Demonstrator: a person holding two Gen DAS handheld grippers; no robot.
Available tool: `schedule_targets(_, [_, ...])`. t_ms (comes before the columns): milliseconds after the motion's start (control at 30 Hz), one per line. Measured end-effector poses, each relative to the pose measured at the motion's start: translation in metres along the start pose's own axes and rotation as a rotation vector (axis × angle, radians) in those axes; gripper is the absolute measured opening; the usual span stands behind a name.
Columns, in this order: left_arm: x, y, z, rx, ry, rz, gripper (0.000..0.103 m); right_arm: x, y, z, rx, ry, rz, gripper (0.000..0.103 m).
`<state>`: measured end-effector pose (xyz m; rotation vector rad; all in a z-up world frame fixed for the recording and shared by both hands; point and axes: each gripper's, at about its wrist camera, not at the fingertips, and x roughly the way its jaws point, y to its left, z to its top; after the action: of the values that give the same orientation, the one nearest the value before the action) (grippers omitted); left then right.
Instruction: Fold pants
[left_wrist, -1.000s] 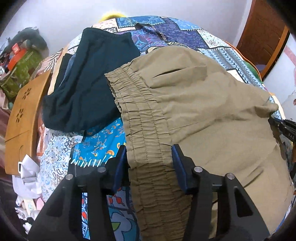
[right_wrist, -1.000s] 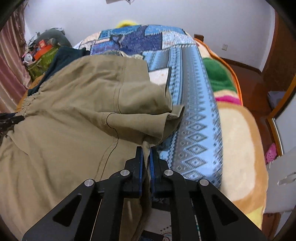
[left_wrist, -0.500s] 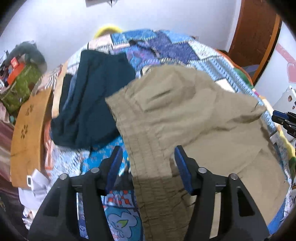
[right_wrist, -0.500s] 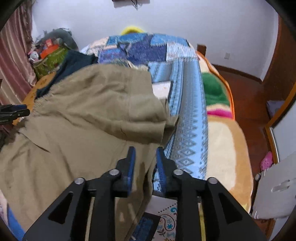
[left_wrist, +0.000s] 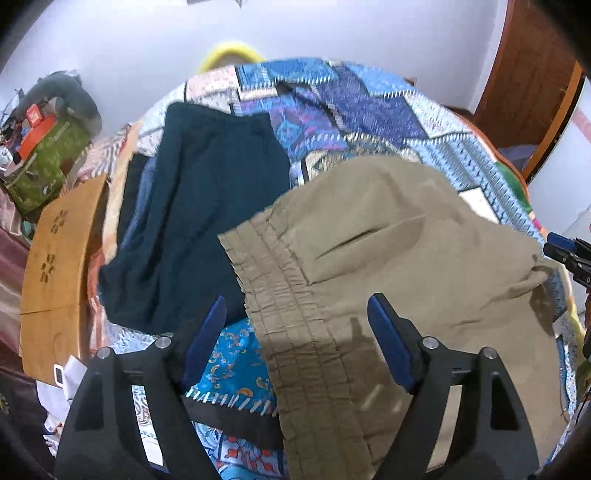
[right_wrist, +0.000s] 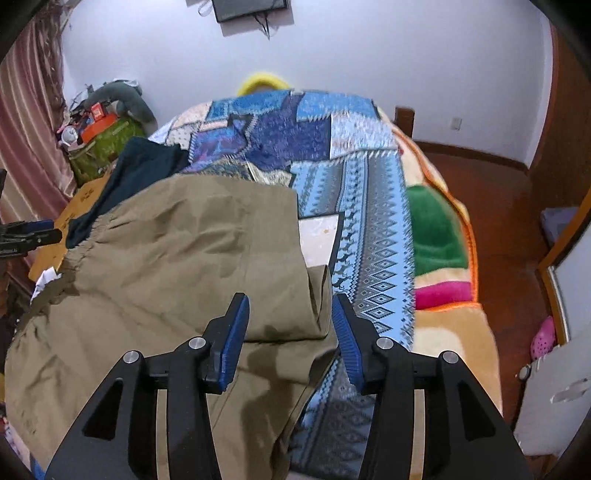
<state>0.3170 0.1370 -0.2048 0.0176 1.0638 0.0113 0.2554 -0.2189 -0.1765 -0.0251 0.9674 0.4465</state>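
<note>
Khaki pants (left_wrist: 399, 266) lie folded over on the patterned bed, elastic waistband (left_wrist: 295, 314) toward the left gripper. They also show in the right wrist view (right_wrist: 177, 266), with the folded leg end (right_wrist: 314, 306) toward the right gripper. My left gripper (left_wrist: 297, 314) is open and empty, raised above the waistband. My right gripper (right_wrist: 290, 314) is open and empty, raised above the leg end. Each gripper shows at the edge of the other's view, the right one (left_wrist: 565, 251) and the left one (right_wrist: 29, 232).
A dark teal garment (left_wrist: 199, 229) lies on the bed left of the pants. A wooden board (left_wrist: 55, 266) and a green bag (left_wrist: 40, 166) stand at the bed's left side. A patchwork blanket (right_wrist: 369, 229) covers the bed. A wooden floor (right_wrist: 498, 206) lies to the right.
The right gripper opened and let go of the pants' leg end. Both grippers opened wider and pulled back and up from the pants, which now lie loose on the bed.
</note>
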Motion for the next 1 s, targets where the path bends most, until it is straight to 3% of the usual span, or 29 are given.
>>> schedule_targets(200, [0.039, 0.003, -0.008, -0.021, 0.103, -0.021, 0.079, 0.031, -0.006, -0.006, 0.019, 0.075, 0.047, 0.044])
schedule_targets(333, [0.051, 0.005, -0.014, -0.04, 0.14, -0.021, 0.082, 0.038, 0.0, -0.009, -0.022, 0.096, 0.043, 0.02])
schedule_targets(433, [0.051, 0.003, -0.017, -0.036, 0.132, -0.018, 0.082, 0.039, 0.009, -0.009, -0.093, 0.099, 0.022, 0.012])
schedule_targets(467, [0.049, 0.002, -0.017, -0.025, 0.12, -0.01, 0.082, 0.037, 0.01, -0.009, -0.111, 0.093, 0.014, 0.012])
schedule_targets(533, [0.044, -0.001, -0.017, 0.006, 0.097, 0.026, 0.069, 0.031, 0.014, -0.008, -0.151, 0.07, -0.001, 0.01])
schedule_targets(633, [0.038, -0.002, -0.017, 0.04, 0.069, 0.066, 0.061, 0.02, 0.014, -0.006, -0.17, 0.036, -0.009, 0.01])
schedule_targets(833, [0.042, 0.003, -0.019, 0.012, 0.066, 0.083, 0.061, 0.022, 0.009, -0.001, -0.154, 0.016, -0.044, 0.009])
schedule_targets(1000, [0.043, 0.007, -0.023, -0.029, 0.067, 0.07, 0.061, 0.044, 0.009, -0.009, -0.128, 0.079, -0.065, 0.009])
